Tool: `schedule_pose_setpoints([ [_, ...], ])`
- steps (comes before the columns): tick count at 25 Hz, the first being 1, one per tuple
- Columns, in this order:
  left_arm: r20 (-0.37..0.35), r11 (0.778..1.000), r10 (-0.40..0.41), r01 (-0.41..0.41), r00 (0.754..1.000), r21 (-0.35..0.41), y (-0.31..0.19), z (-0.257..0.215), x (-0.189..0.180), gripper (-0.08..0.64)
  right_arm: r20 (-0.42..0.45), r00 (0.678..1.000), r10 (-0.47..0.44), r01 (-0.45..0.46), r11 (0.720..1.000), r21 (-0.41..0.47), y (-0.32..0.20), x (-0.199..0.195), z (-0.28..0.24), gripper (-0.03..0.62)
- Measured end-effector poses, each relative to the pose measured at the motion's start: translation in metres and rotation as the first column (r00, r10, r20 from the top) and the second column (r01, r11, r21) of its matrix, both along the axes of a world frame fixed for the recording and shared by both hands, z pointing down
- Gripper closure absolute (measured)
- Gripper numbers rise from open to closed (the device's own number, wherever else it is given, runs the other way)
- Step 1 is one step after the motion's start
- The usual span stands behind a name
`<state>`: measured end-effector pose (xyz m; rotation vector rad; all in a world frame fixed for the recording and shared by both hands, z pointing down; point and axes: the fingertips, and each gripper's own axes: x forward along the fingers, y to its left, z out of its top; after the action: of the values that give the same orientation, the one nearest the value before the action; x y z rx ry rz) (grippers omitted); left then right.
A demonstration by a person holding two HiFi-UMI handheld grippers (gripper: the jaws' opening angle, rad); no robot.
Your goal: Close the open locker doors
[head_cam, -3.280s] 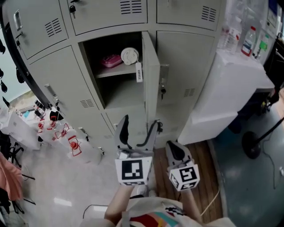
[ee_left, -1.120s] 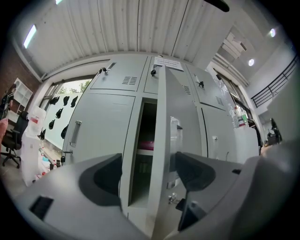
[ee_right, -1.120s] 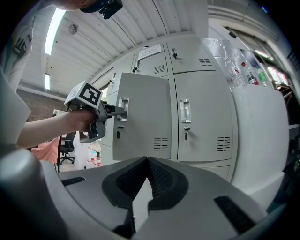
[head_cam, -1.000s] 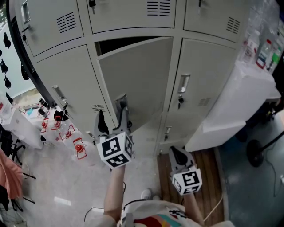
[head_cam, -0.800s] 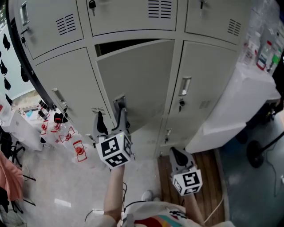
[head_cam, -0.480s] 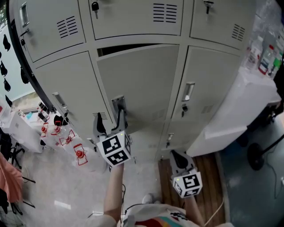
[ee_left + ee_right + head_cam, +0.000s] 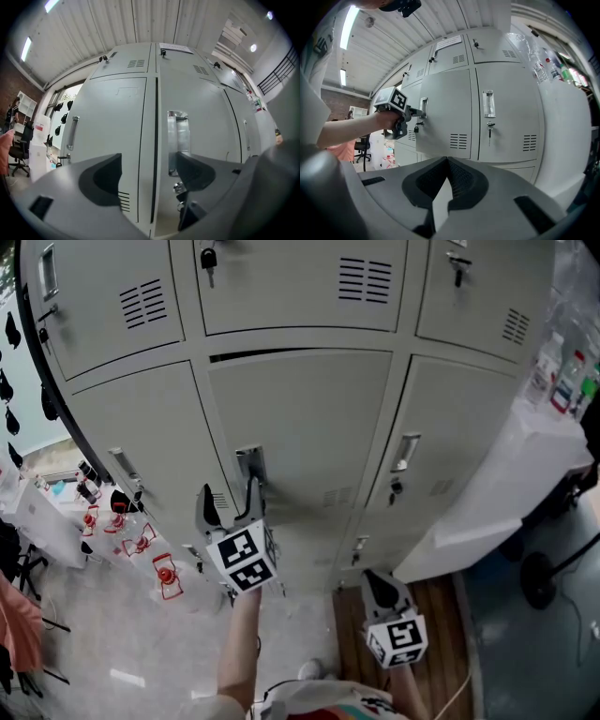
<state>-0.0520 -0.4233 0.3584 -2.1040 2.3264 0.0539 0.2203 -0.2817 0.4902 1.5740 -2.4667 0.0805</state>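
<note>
The middle locker door (image 7: 300, 427) stood almost home in its frame, with only a thin dark slit showing along its top edge in the head view, so the closing looked nearly done but not finished. The left claw (image 7: 228, 498) was at the door's latch side with its jaws spread and nothing between them, one jaw seemingly up against the metal handle (image 7: 249, 463); the left gripper view showed that handle just beyond the jaw, beside the seam to the neighbouring locker (image 7: 141, 437). The right claw (image 7: 379, 585) hung low, well apart from the lockers, its jaws pressed together on nothing. The other locker doors (image 7: 300, 282) in view appeared shut. What was left, by my reading, was a last push to seat this one door flush
</note>
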Motion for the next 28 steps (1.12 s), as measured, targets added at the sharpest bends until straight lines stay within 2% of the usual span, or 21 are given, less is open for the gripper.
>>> schedule_pose_setpoints([
  [3, 0.015, 1.0, -0.014, 0.013, 1.0, 0.005, -0.007, -0.002, -0.001, 0.219, -0.002, 1.0, 0.001, -0.001, 1.0, 0.029, -0.005, 0.002, -0.002, 0.587],
  [11, 0.027, 0.999, -0.033, 0.033, 0.999, 0.003, -0.024, 0.0, -0.006, 0.219, -0.004, 1.0, 0.009, -0.009, 1.0, 0.029, -0.011, 0.003, -0.005, 0.587],
  [20, 0.035, 0.999, -0.052, 0.052, 0.998, -0.009, -0.039, -0.001, -0.008, 0.219, 0.011, 0.999, 0.049, -0.049, 0.999, -0.014, -0.013, 0.007, 0.0, 0.586],
  [28, 0.046, 0.999, -0.049, 0.05, 0.998, -0.011, -0.043, -0.003, -0.008, 0.218, 0.011, 0.999, 0.036, -0.036, 0.999, -0.02, -0.014, 0.003, 0.002, 0.587],
])
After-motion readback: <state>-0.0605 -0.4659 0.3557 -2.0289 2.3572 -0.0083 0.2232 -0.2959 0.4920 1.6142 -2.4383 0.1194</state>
